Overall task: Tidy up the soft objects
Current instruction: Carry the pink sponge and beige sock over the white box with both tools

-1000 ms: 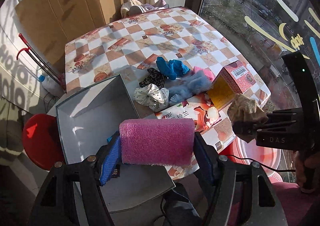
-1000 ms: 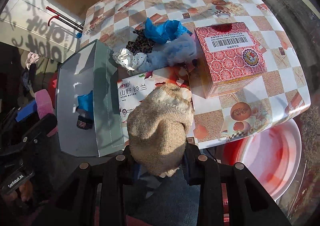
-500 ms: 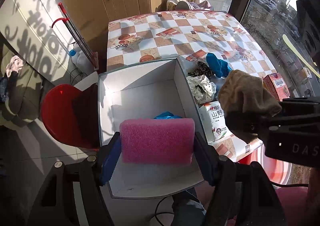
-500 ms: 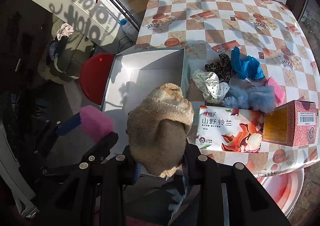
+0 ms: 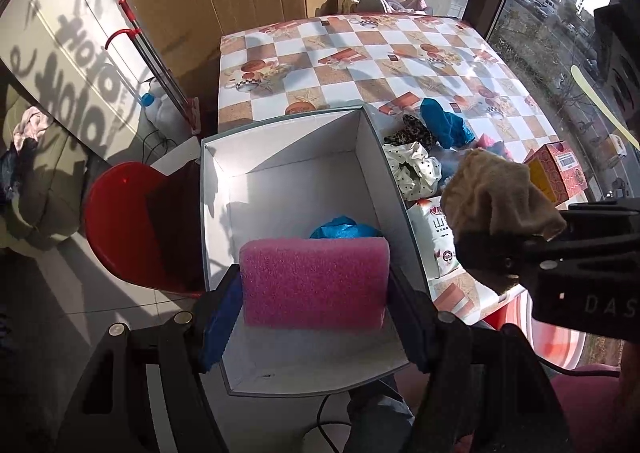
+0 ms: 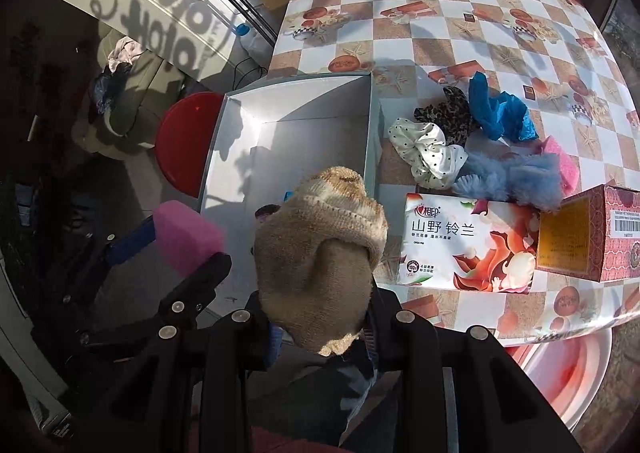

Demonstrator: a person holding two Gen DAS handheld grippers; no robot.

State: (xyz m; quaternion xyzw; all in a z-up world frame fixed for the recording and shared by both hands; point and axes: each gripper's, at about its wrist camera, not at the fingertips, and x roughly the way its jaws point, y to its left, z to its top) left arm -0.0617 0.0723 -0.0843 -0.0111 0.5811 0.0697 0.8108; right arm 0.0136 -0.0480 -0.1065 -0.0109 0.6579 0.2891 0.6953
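Left tool (image 5: pixel 314 295), left wrist view: clenched on a pink foam block (image 5: pixel 314 283), one finger pressing each short end, block level. It hangs over the near end of the open grey box (image 5: pixel 288 157). Box floor mostly bare; a blue soft item (image 5: pixel 344 231) lies just behind the block, partly hidden by it. Box stands at the edge of the checkered surface (image 5: pixel 340 69), a red stool (image 5: pixel 120 221) beside it on the far side. Right tool enters at the frame's right, carrying a tan knitted sock (image 5: pixel 496 193) above the box's right wall.

Judgement: the step in hand is dropping both items into the box. For the foam, carry it further in over bare floor, lower it below the rim, then let go; foam is light and springy and may hop out off a wall if dropped from height.

Right tool (image 6: pixel 320 327), right wrist view: grasping the sock (image 6: pixel 320 253), which bulges upward out of the fingers, its cuff topmost. It sits above the box's near right corner (image 6: pixel 370 125), not clearly inside the walls. Left tool (image 6: pixel 172 249) with the foam shows at lower left. Waiting on the surface: polka-dot scrunchie (image 6: pixel 428 159), leopard scrunchie (image 6: pixel 450 115), blue crumpled piece (image 6: pixel 498 113), blue fluffy item (image 6: pixel 516 179), pink piece (image 6: pixel 562 163); tissue pack (image 6: pixel 466 245) and red carton (image 6: pixel 592 233) alongside.

Judgement: shift the sock left until fully over the box floor before releasing; release one tool at a time to keep them from colliding.
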